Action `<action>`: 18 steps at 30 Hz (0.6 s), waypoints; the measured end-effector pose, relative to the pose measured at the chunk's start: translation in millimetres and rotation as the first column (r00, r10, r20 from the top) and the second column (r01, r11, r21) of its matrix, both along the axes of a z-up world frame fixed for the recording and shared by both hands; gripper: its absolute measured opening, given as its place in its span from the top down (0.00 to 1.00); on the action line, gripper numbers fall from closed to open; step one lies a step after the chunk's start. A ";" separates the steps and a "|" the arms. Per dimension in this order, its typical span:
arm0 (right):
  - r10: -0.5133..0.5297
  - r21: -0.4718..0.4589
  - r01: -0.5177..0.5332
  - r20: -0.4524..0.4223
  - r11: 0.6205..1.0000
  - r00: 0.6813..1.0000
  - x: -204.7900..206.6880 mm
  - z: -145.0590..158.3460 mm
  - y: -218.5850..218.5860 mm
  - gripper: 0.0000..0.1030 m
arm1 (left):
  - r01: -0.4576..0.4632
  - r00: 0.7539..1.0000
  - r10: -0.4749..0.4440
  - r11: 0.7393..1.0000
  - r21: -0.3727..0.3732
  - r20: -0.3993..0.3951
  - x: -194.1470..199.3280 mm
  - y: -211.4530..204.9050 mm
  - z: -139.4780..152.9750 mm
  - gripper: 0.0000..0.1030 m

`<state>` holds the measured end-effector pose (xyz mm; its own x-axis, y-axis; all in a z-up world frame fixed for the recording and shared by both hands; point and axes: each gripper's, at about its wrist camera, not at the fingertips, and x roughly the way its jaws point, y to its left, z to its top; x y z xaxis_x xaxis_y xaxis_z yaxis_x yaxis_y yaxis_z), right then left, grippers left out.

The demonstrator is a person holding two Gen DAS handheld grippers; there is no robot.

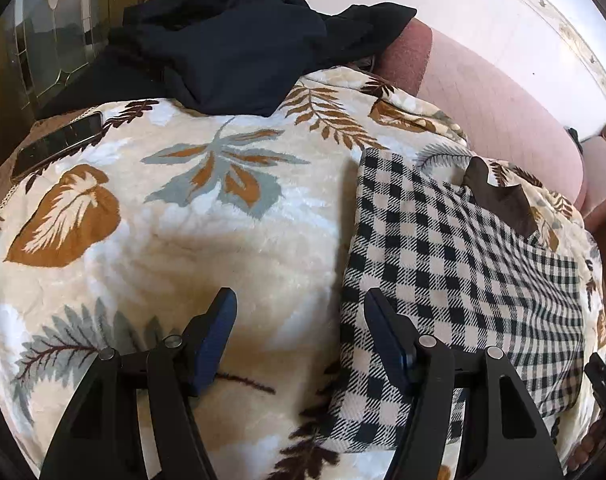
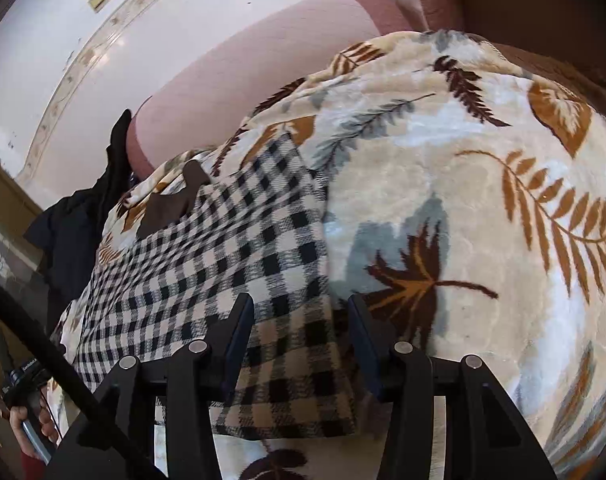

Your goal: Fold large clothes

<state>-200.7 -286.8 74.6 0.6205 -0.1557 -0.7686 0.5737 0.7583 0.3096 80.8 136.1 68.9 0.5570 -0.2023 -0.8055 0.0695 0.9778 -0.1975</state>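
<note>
- We are holding our left gripper (image 1: 299,312) wide above the leaf-print blanket (image 1: 175,240), gripping nothing.
- Our right gripper (image 2: 299,316) is gaping over the folded checked shirt (image 2: 239,248) lying on that blanket.

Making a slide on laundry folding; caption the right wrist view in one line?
Open right tool poised over a folded checked garment lying on a leaf-print blanket.
</note>
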 end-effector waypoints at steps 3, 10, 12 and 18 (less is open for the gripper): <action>0.063 -0.026 -0.063 -0.003 0.998 0.998 6.2 0.8 26.1 0.48 | 0.005 1.000 -0.005 1.000 -0.029 -0.021 2.0 3.3 -4.9 0.37; 0.463 -0.129 -0.468 -0.070 0.874 0.884 55.4 -9.3 170.8 0.49 | 0.024 0.994 -0.043 0.984 -0.175 -0.104 30.9 4.9 -18.2 0.35; 0.576 -0.177 -0.587 -0.117 0.790 0.809 71.2 -19.5 222.5 0.49 | 0.033 0.991 -0.057 0.981 -0.193 -0.119 43.5 2.2 -22.1 0.33; 0.704 -0.289 -0.733 -0.218 0.615 0.676 104.2 -51.3 320.6 0.49 | 0.075 0.989 -0.101 0.972 -0.224 -0.107 67.1 -0.4 -23.7 0.33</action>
<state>-96.5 33.8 23.2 0.5871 0.0679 -0.8067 -0.1895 0.9803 -0.0554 147.9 135.7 45.2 0.4335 -0.4250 -0.7947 0.1168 0.9009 -0.4181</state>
